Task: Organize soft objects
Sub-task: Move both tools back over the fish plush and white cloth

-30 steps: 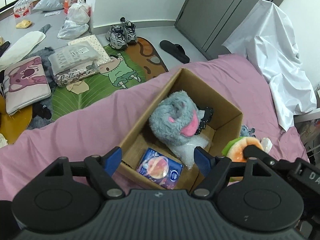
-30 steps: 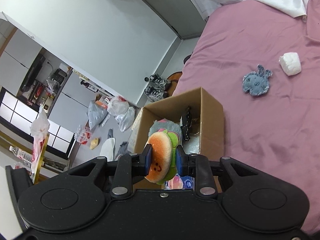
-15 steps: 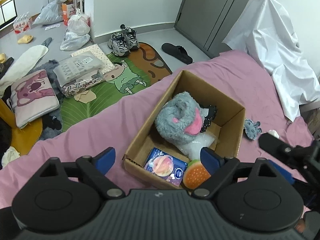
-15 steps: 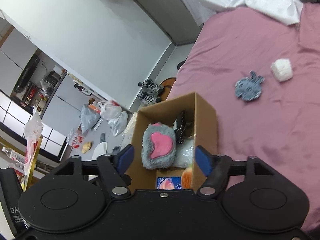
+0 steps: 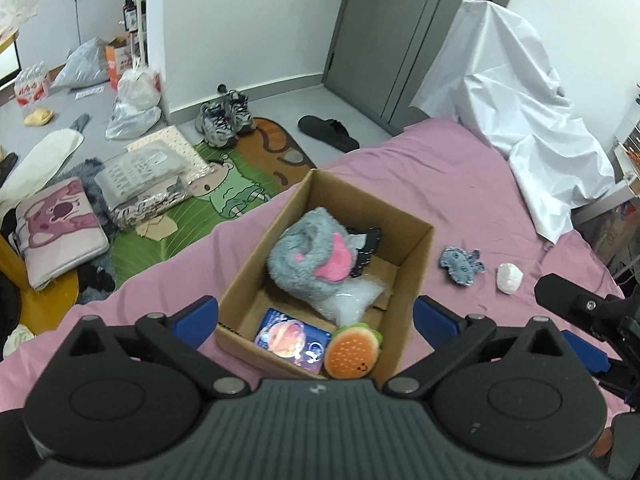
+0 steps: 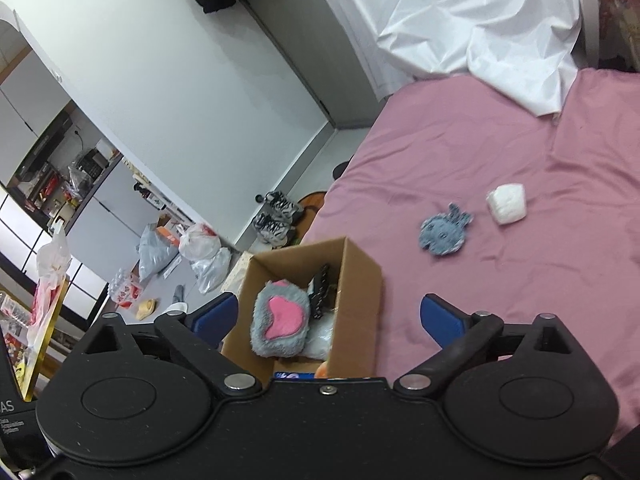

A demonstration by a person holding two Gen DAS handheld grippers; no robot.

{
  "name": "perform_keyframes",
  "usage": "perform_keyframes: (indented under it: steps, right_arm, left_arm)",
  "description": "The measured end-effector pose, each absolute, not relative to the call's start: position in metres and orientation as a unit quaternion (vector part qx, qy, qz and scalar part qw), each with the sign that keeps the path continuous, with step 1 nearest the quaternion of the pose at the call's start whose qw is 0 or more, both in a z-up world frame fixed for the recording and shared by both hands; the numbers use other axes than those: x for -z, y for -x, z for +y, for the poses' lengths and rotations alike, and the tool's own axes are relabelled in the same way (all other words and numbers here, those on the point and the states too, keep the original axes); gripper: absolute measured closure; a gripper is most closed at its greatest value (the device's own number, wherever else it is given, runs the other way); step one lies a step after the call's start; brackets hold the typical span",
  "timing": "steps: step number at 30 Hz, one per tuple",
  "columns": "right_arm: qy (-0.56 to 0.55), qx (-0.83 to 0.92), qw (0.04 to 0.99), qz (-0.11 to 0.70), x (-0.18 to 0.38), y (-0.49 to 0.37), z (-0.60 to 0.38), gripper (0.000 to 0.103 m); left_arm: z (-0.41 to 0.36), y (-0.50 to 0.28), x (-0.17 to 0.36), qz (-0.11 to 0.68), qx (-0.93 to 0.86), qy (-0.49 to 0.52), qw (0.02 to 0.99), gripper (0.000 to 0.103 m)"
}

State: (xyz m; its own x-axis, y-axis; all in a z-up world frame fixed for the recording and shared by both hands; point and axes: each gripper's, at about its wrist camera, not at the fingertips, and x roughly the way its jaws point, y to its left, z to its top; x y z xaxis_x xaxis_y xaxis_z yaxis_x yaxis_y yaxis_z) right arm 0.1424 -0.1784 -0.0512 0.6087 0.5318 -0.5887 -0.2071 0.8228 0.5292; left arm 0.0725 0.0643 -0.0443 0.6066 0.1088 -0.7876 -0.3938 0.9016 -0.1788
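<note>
An open cardboard box (image 5: 416, 256) (image 6: 360, 292) sits on the pink bed (image 5: 400, 176). Inside lie a grey and pink plush (image 5: 308, 256) (image 6: 280, 320), a clear bag (image 5: 352, 300), a blue card (image 5: 292, 338) and an orange burger plush (image 5: 352, 352), its edge showing in the right wrist view (image 6: 322, 370). A small blue plush (image 5: 460, 266) (image 6: 444, 232) and a white soft lump (image 5: 509, 278) (image 6: 507, 203) lie on the bed to the box's right. My left gripper (image 5: 316, 320) is open above the box's near edge. My right gripper (image 6: 328, 316) is open and empty above the box, and its body shows in the left wrist view (image 5: 580, 312).
A white sheet (image 5: 512, 120) (image 6: 472, 28) is draped at the bed's far end. The floor to the left holds a green mat (image 5: 168, 220), sneakers (image 5: 224, 120), a black slipper (image 5: 328, 132), plastic bags (image 5: 136, 104) and cushions (image 5: 56, 228).
My right gripper opened and let go of the burger plush, which now lies in the box's near right corner. Both grippers have pulled back and up from the box.
</note>
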Motion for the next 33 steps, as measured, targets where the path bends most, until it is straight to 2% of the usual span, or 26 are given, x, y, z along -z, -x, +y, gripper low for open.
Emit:
perform_keyframes:
  steps: [3, 22, 33]
  right_arm:
    - [-0.206, -0.210, 0.875, 0.384, 0.047, -0.142, -0.189, 0.000]
    - [-0.188, -0.202, 0.892, 0.358, 0.043, -0.147, -0.253, 0.000]
    - [-0.178, -0.170, 0.897, 0.368, 0.060, -0.163, -0.283, 0.000]
  left_arm:
    - [0.055, -0.073, 0.040, 0.418, -0.141, 0.162, 0.883, 0.000]
    - [0.004, -0.083, 0.029, 0.419, -0.138, 0.122, 0.889, 0.000]
    - [-0.027, -0.104, 0.037, 0.426, -0.138, 0.093, 0.890, 0.000]
